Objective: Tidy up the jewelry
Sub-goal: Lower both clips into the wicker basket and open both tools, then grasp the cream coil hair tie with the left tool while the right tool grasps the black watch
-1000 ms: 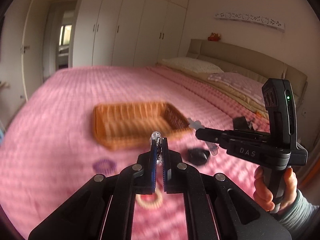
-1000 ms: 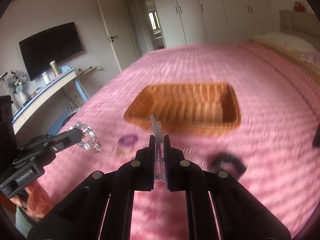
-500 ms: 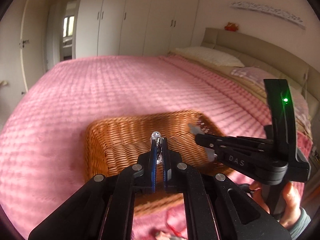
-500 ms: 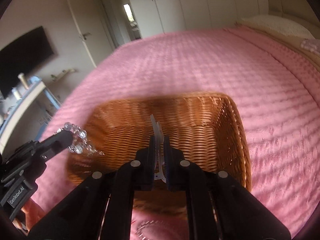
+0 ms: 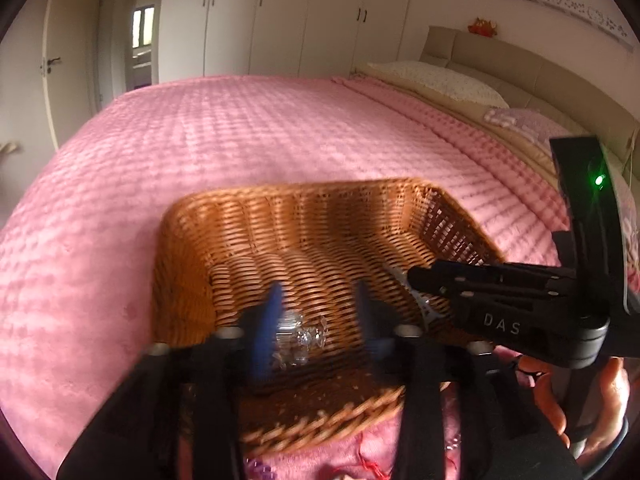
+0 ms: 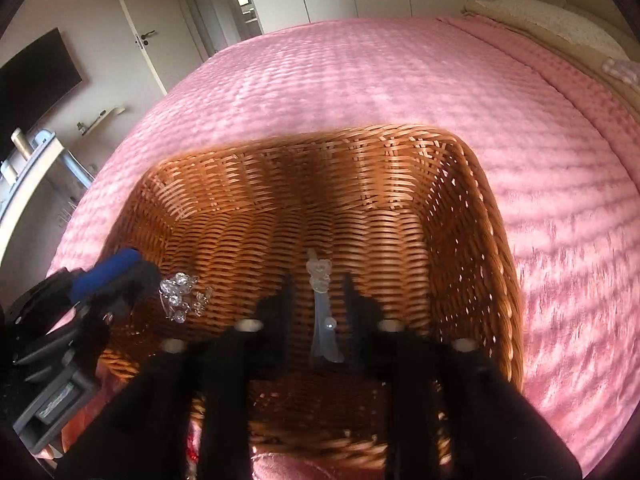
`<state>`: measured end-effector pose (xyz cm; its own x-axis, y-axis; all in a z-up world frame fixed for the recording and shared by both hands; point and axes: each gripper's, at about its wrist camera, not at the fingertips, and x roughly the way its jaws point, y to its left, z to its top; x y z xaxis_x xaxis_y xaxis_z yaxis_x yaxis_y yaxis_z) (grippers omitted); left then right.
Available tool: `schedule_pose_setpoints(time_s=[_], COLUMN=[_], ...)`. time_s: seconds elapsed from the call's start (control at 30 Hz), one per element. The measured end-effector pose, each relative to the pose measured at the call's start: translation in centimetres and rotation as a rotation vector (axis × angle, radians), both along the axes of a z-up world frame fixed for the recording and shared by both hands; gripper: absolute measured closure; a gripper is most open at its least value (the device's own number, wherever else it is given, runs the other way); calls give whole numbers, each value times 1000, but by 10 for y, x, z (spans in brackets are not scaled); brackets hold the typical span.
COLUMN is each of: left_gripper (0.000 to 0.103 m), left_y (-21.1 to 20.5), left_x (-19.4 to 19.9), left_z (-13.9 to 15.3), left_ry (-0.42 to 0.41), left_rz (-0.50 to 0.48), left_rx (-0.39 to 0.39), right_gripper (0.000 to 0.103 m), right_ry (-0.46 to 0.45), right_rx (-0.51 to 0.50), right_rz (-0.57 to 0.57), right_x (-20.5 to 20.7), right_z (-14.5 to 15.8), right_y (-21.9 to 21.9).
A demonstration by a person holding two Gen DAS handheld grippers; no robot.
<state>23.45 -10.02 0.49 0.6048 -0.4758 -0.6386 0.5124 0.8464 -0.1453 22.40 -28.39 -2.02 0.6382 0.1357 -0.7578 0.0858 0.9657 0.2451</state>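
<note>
Jewelry is lying in the woven wicker basket (image 6: 472,216): a clear crystal bead cluster (image 5: 298,336) between my left gripper's (image 5: 316,320) just-opened jaws, a translucent bear-topped hair clip (image 6: 322,308) between my right gripper's (image 6: 318,300). Neither is gripping. I am judging both light, slippery, fragile; best taken mid-body.

Tan woven basket (image 6: 460,208), pink waffle-textured bedspread (image 6: 360,72), clear crystal bracelet (image 6: 182,294)

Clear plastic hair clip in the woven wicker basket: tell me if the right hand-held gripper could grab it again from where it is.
Probably yes. The clear plastic hair clip lies between the open fingers of the right hand-held gripper, whose jaws have just been opening, over the woven wicker basket floor. Nothing blocks it; the crystal bead bracelet sits off to the side.
</note>
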Motion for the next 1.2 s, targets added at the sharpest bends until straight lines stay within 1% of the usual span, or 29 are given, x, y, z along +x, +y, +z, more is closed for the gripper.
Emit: schedule_pose_setpoints(time_s=[0.03,0.13,0.23,0.3,0.4,0.53,0.6,0.67,0.73,0.8,0.87,0.97,1.0,1.03,1.07,1.13,1.2], left_gripper=[59,58,58,58,58,58,58,58,58,61,70,70,70,70,70,70,70], left_y=[2,15,25,35,49,64,70,76,81,84,85,85,84,83,83,85,88], left_x=[-3,-25,-48,-71,-100,-132,-147,-155,-160,-162,-162,-160,-161,-161,-160,-158,-153], left_z=[4,20,35,45,51,47,37,23,7,-10,-25,-44,-47,-50,-54,-59,-65], left_ry=[-4,-25,-57,-76,-83,-75,-53,-23,13,63,106,142,152,160,173,189,225], left_rz=[-2,-6,-8,-12,-11,-1,11,24,36,40,40,33,27,22,20,22,15], left_rx=[-11,-41,-45,-63,-83,-102,-110,-117,-124,-133,-132,-120,-118,-118,-118,-123,-149], right_gripper=[56,56,56,56,56,56,56,56,56,56,56,56,58,66,68,70,70], right_ry=[-9,-44,-90,-120,-155,-184,-181,-169,-157,-131,-105,-62,-37,-11,13,39,62], right_rx=[3,17,2,-10,-21,-34,-24,-13,-3,6,-18,-27,-16,-4,5,13,37], right_rz=[-3,8,38,54,73,62,44,28,22,13,-24,-92,-102,-103,-100,-93,-81], right_x=[-2,-20,-48,-67,-101,-139,-156,-169,-173,-176,-175,-168,-164,-159,-154,-148,-142], right_z=[3,22,43,57,72,77,71,58,46,31,16,2,-4,-12,-19,-30,-40], right_y=[-1,0,7,9,7,-5,-14,-23,-27,-32,-38,-56,-62,-68,-72,-77,-79])
